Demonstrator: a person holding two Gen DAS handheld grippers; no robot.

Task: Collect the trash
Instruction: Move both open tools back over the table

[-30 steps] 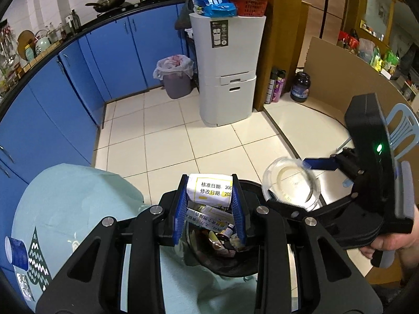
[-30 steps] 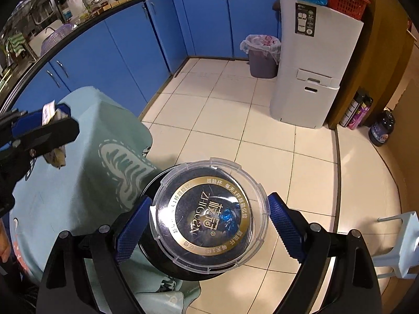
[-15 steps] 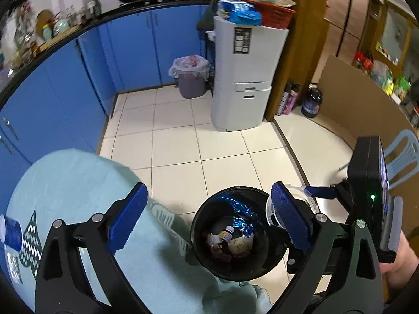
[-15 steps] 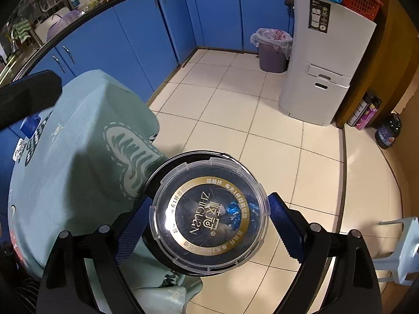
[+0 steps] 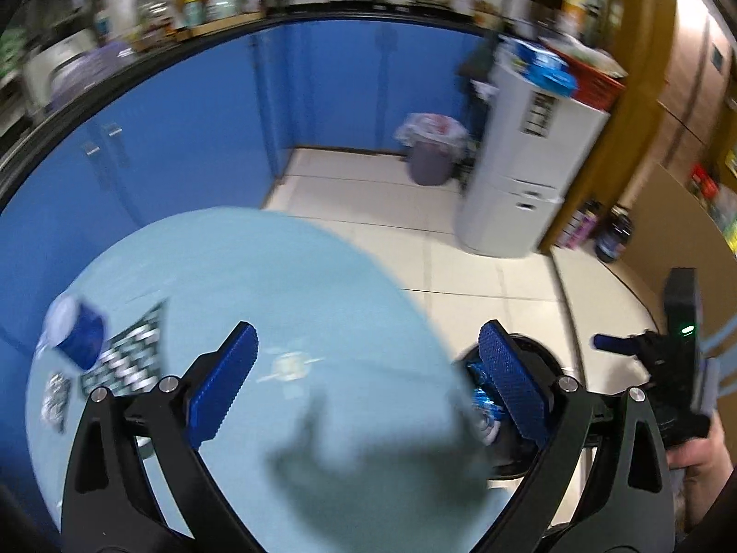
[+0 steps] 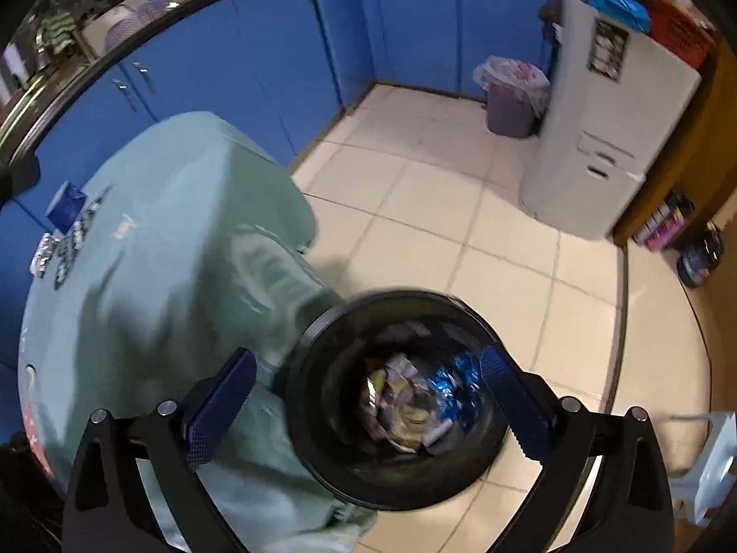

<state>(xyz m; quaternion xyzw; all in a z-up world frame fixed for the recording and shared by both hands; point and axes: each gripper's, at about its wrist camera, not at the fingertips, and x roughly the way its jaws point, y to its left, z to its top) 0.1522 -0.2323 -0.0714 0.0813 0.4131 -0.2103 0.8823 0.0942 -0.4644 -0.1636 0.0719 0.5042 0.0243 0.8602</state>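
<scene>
Black round bin point(image 6: 396, 396) stands upright beside the table, holding crumpled trash point(image 6: 414, 405).

Each claw, left point(image 5: 368, 378) and right point(image 6: 368, 408), had glossy black forked arms with silver screw heads and ribbed blue pads point(image 5: 511, 378), while the right unit's black housing showed a green light above bare skin.

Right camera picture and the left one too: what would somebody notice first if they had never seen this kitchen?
Probably the black trash bin on the tiled floor beside the table, right under the open right gripper, with crumpled wrappers and shiny blue foil inside. Next, the pale green tablecloth under the open left gripper, with a blue cup lying near its far left edge. Behind it all runs a curved wall of bright blue cabinets.
</scene>
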